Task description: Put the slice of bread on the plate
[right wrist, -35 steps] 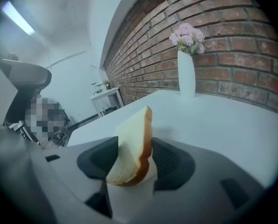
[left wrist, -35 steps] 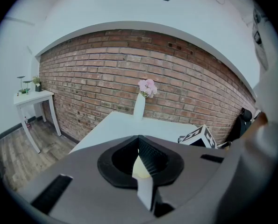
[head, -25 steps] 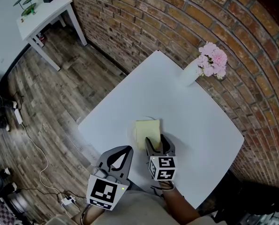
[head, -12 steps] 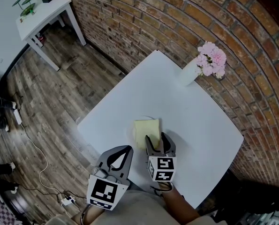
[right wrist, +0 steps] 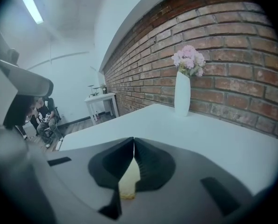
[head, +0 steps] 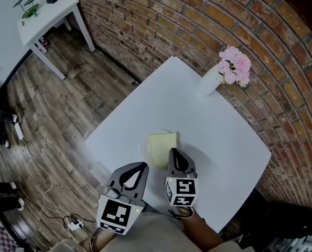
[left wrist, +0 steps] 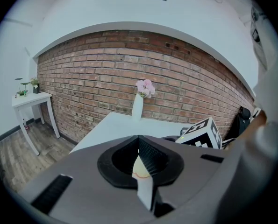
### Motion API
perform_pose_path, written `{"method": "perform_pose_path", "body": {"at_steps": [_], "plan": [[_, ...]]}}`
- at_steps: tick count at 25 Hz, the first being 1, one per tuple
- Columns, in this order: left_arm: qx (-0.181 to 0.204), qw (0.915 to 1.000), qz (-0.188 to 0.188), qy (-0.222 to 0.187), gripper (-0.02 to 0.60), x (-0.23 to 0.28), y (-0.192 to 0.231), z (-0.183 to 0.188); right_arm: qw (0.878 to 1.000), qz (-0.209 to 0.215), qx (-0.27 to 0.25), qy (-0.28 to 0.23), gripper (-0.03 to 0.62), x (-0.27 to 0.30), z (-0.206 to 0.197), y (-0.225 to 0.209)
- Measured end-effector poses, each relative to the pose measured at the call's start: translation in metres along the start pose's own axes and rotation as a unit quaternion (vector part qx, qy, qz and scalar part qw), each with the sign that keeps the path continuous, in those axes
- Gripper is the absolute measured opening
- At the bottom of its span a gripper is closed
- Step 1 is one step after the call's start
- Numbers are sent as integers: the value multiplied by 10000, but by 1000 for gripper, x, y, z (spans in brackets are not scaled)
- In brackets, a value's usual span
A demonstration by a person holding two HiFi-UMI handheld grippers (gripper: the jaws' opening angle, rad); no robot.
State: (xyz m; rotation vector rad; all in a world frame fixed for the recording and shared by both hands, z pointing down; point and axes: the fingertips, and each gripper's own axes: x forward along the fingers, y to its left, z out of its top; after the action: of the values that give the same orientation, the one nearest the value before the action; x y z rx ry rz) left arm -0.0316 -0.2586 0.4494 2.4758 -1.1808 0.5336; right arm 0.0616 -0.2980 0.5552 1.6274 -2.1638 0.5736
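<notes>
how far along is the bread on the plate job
Done: the bread slice lies flat on the plate. In hand: nothing; the right gripper has just been closing its jaws, empty, beside the slice; the left gripper is shut, empty. Left: nothing visible.

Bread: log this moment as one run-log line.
bread: flat on plate | right gripper: jaws just closed, shut, nothing between | left gripper: shut, empty | task: bread placed

No readable words or numbers, seemingly; only coded black-and-white square markers (head: pixel 116 214) on the two cubes (head: pixel 181 191)
</notes>
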Motion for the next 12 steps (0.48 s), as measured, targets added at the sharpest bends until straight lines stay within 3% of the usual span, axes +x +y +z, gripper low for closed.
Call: {"method": "perform_pose_path", "body": {"at_steps": [12], "plan": [[18,10000,-51,-8,9,0,-5,0,9983,172,-284,-470,8,-27,39,13]]}}
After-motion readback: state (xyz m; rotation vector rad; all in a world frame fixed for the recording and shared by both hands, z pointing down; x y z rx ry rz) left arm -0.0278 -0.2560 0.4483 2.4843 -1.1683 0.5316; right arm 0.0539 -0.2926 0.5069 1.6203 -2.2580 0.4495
